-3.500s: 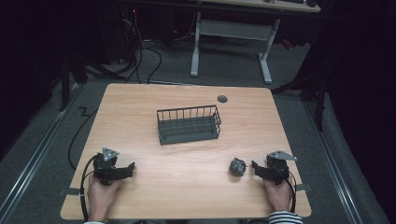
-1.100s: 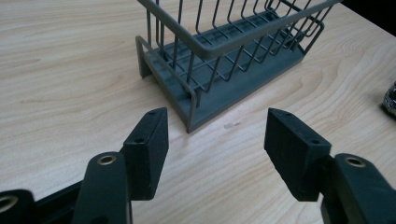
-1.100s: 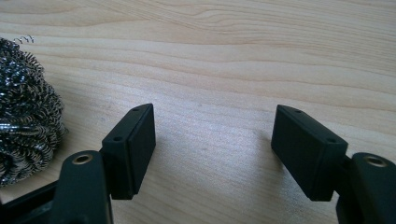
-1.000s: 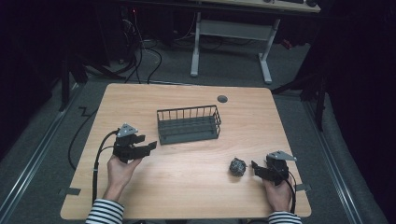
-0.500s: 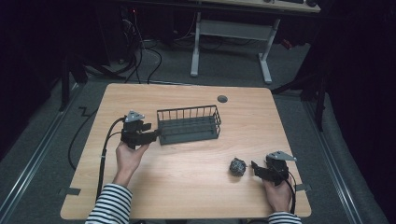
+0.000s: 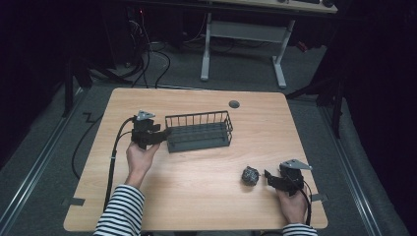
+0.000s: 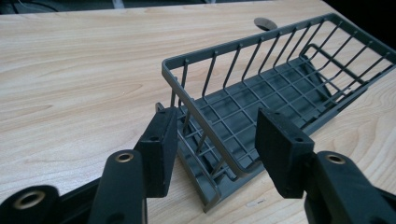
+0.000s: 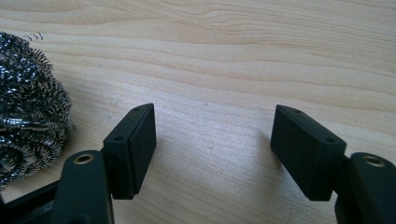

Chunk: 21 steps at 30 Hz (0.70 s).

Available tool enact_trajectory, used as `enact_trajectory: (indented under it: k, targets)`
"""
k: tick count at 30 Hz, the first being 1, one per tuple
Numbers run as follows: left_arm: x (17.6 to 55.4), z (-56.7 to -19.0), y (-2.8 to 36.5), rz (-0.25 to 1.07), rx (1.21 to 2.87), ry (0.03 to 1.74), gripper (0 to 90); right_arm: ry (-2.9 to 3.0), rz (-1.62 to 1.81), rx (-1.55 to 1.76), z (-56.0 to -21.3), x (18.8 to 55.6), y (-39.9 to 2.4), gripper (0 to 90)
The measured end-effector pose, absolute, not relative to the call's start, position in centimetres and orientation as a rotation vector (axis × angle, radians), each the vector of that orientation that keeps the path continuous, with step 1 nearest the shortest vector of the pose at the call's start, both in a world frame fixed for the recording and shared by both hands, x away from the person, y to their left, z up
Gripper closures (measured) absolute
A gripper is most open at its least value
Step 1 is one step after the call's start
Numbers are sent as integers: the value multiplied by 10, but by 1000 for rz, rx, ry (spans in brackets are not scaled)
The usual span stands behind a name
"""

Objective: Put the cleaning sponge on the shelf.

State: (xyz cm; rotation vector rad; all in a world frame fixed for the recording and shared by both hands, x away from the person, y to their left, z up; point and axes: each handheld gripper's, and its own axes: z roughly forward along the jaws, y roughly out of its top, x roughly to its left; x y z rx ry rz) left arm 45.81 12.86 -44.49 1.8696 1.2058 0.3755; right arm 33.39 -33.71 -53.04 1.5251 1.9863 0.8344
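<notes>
Dark workshop surroundings frame a pale wooden table [image 6: 196, 196], with a desk frame and cables on the floor beyond it. Near the table's middle sits a dark grey wire basket [image 6: 199, 130], long and narrow, with upright bars and a gridded floor, and nothing inside it. It looks rigid and light, likely to slide or tip if pulled by one end; the thin top rim or an end wall offers the surest hold. The left claw [image 7: 212, 140] is at the basket's near short end, jaws spread on either side of that end wall, the rim between them, not yet pinching. Toward the table's near right corner lies a steel wool scouring ball [image 6: 250, 175], springy and light, easy to squash. Just beside it rests the right claw [image 8: 212, 144], jaws spread wide over bare wood, holding nothing.
</notes>
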Motion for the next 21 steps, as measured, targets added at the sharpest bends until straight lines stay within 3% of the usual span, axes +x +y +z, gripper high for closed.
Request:
enact_trajectory:
  k: [14, 21]
  targets:
    - [462, -452, 122, 363, 1896, 1202, 655, 1996, 838, 1516, -530, 334, -337, 313]
    - [459, -451, 120, 399, 1923, 1178, 682, 1997, 838, 1514, -530, 334, -336, 313]
